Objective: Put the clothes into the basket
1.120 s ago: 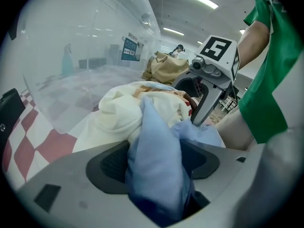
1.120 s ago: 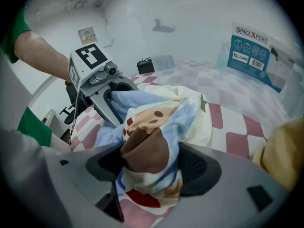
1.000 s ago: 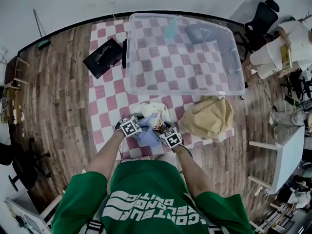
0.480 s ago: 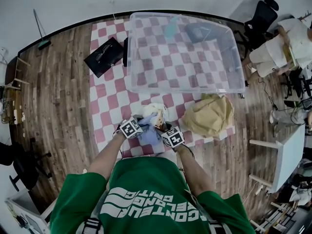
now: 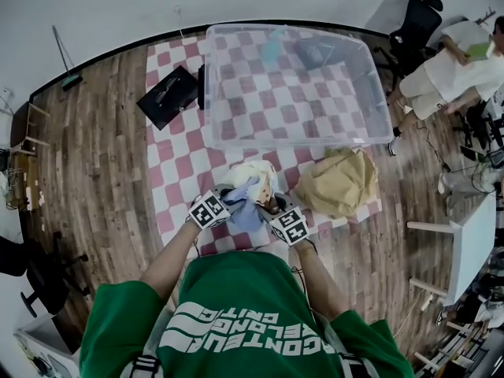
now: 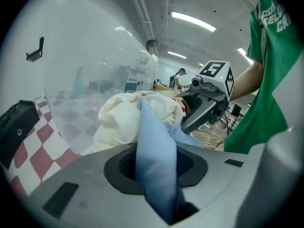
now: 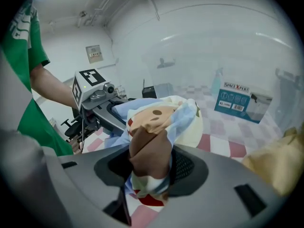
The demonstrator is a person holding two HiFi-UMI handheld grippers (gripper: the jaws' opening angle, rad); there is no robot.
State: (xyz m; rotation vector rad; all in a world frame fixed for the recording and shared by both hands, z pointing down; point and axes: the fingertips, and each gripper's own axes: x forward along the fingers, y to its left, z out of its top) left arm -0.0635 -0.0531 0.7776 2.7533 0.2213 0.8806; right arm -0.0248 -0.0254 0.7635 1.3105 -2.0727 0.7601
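Left gripper (image 5: pixel 225 205) and right gripper (image 5: pixel 273 213), jaws just closed, each pinch the clothes bundle (image 5: pixel 250 181) between them. Basket (image 5: pixel 211 93) is ahead. The bundle is probably soft, light and floppy, so grab bunched folds.

The left claw (image 6: pixel 156 172) is found clamped on a fold of light blue cloth (image 6: pixel 154 137), its jaws having just been closing. Ahead of the claw, a cream garment (image 6: pixel 118 120) is bunched with that cloth. To the claw's right, the right claw (image 6: pixel 192 109) is set against the same bundle. Beyond the claw, a clear basket (image 6: pixel 80 65) is noted.
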